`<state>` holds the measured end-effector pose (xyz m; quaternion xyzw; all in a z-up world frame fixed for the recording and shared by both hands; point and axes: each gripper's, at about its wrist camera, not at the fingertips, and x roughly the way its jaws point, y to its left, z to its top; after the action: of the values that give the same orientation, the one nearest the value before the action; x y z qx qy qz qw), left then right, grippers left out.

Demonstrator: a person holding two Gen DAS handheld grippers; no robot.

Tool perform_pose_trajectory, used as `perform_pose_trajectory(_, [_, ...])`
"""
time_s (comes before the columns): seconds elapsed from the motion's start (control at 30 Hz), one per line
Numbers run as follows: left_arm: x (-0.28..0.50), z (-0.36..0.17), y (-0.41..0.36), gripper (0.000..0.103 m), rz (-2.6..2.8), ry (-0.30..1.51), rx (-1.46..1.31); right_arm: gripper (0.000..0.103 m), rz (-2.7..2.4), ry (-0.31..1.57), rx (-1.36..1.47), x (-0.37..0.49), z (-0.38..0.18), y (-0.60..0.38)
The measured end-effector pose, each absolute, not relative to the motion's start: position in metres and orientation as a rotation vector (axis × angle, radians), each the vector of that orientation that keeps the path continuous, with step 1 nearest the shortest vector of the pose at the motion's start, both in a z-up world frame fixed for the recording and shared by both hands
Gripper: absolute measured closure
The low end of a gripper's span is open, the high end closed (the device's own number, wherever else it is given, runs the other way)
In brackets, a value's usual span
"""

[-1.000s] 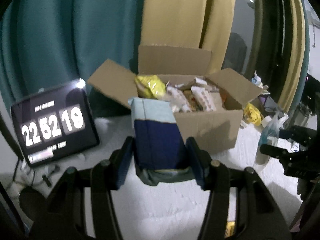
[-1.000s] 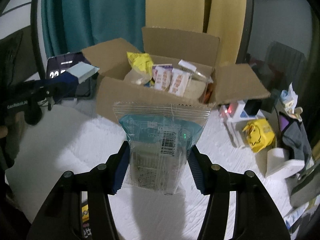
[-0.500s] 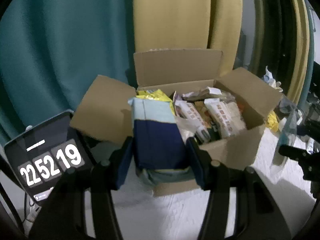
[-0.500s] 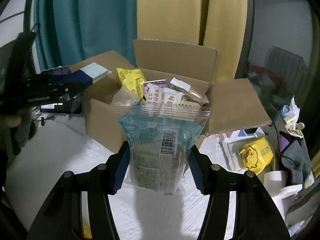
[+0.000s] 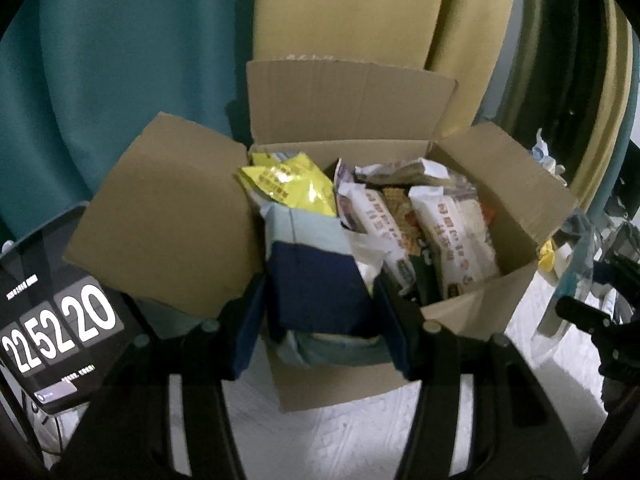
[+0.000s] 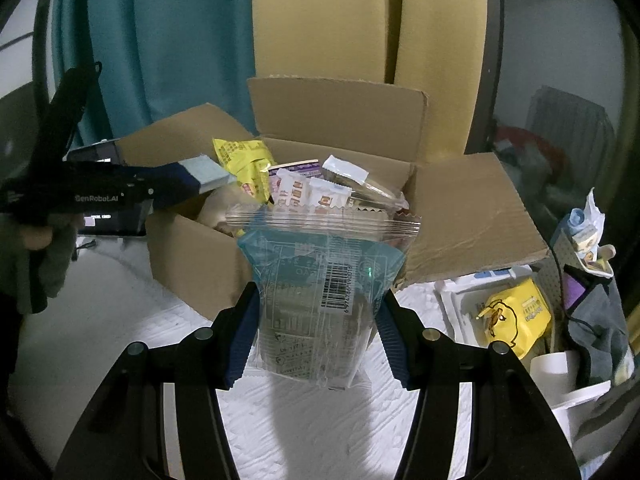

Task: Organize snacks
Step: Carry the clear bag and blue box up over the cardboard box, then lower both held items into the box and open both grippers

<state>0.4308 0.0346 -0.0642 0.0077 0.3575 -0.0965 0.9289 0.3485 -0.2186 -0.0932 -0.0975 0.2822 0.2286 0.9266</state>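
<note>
Between the left gripper (image 5: 320,300) fingers sits a navy packet (image 5: 320,280).

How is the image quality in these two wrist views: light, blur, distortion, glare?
Left wrist view: dim and soft, the cardboard box bowed by fisheye, the clock tablet digits bright but readable. Right wrist view: sharper, the barcode on the clear snack pack legible, mild sheen on its plastic, black vignette at the corners, a shadow under the pack.

left gripper (image 5: 320,300) with navy packet (image 5: 316,280) moved over the cardboard box (image 5: 480,304), clock (image 5: 60,332) reading advanced to 22:52:20
</note>
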Motion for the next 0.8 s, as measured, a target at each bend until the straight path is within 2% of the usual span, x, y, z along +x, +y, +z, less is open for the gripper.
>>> perform_pose_trajectory(0.27, [0.442, -0.058, 0.041, 0.046, -0.146, 0.713, 0.01, 0.044, 0.475, 0.576, -0.192, 0.35, -0.093, -0.217])
perform_pose_trajectory(0.5, [0.413, -0.045, 0.053, 0.046, -0.091, 0.66, 0.032, 0.044, 0.469, 0.573, -0.193, 0.35, -0.091, -0.219])
perform_pose_trajectory(0.67, [0.395, -0.048, 0.057, 0.042, -0.089, 0.667, 0.057, 0.044, 0.468, 0.573, -0.194, 0.349, -0.092, -0.218])
perform_pose_trajectory(0.8, [0.41, -0.059, 0.053, 0.041, -0.061, 0.692, 0.085, 0.044, 0.475, 0.568, -0.193, 0.346, -0.091, -0.216])
